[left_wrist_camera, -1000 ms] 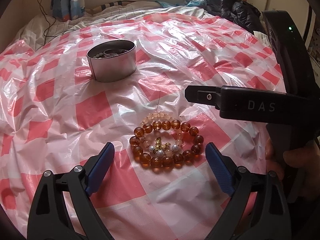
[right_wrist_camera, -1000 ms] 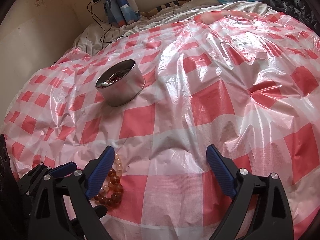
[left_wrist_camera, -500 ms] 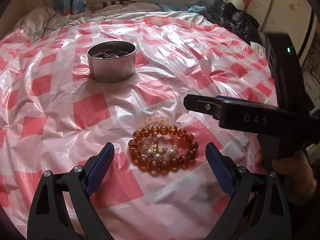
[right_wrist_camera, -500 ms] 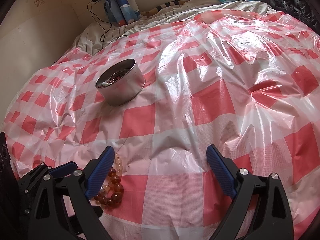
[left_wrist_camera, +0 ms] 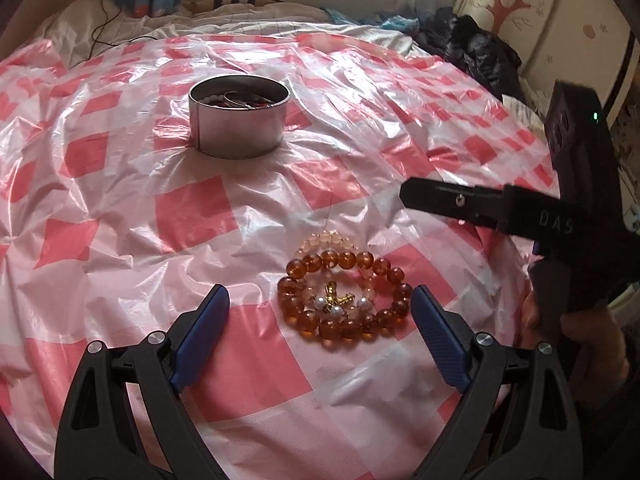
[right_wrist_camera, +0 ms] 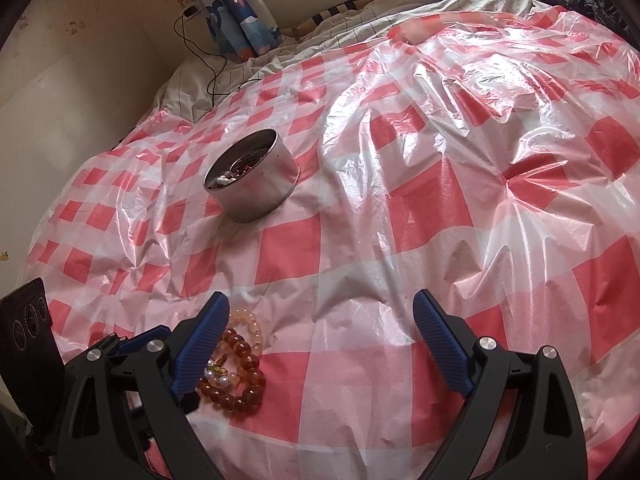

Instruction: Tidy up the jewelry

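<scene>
Checked plastic sheet [left_wrist_camera: 192, 216] over bed; we see left gripper [left_wrist_camera: 320, 316] jaws wide, just closing slightly, amber bead bracelet [left_wrist_camera: 344, 296] between, untouched. Right gripper [right_wrist_camera: 320, 340] open, empty.

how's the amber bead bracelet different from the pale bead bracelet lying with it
The amber bead bracelet has dark, glossy orange-brown beads; the pale bead bracelet has milky peach ones. The amber beads look larger. The amber loop shows whole and lies nearer the left gripper, while the pale one peeks out mostly on the side toward the metal tin, partly covered. Both are round-bead loops lying flat on the checked plastic sheet.
</scene>
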Demonstrator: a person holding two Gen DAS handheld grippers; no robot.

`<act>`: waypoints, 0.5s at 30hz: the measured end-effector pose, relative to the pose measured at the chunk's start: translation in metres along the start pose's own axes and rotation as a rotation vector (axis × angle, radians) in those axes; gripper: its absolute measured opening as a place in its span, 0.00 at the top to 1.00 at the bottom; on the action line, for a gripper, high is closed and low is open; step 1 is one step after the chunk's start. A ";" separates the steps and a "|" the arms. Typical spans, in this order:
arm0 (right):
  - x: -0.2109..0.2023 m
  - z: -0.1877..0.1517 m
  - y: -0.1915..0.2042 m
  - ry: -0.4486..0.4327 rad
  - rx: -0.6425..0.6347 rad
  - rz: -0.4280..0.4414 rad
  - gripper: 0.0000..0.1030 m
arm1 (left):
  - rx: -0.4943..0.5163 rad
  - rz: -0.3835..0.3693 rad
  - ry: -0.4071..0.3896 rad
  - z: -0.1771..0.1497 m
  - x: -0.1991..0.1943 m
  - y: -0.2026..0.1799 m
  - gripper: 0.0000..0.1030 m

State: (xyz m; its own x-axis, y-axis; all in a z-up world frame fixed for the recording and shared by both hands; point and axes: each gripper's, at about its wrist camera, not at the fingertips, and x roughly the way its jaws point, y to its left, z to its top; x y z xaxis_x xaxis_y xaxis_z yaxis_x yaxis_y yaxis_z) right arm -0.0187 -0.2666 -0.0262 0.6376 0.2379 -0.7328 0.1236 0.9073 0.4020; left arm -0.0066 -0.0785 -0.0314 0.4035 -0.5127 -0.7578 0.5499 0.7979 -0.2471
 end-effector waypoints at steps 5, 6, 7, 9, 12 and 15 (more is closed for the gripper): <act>0.000 0.000 0.000 0.002 0.005 -0.002 0.13 | 0.010 -0.036 0.033 -0.002 0.003 0.001 0.61; 0.000 0.000 0.000 0.002 0.005 -0.003 0.13 | -0.003 -0.047 0.035 -0.002 0.002 0.004 0.74; 0.001 0.000 0.000 0.002 0.004 -0.003 0.13 | -0.011 -0.044 0.040 -0.001 0.002 0.006 0.81; 0.000 0.000 0.000 0.002 0.005 -0.002 0.13 | -0.027 -0.042 0.040 -0.001 0.001 0.012 0.90; 0.001 0.000 0.000 0.002 0.006 -0.001 0.13 | -0.040 -0.055 0.021 0.000 -0.004 0.016 0.90; 0.000 0.001 0.000 0.002 0.005 -0.001 0.13 | -0.040 -0.052 0.005 0.001 -0.007 0.017 0.90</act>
State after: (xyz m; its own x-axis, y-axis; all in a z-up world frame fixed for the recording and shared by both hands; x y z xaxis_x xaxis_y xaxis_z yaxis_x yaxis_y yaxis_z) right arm -0.0182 -0.2668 -0.0261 0.6355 0.2375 -0.7346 0.1285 0.9057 0.4040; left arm 0.0005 -0.0620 -0.0298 0.3714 -0.5519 -0.7466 0.5403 0.7824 -0.3096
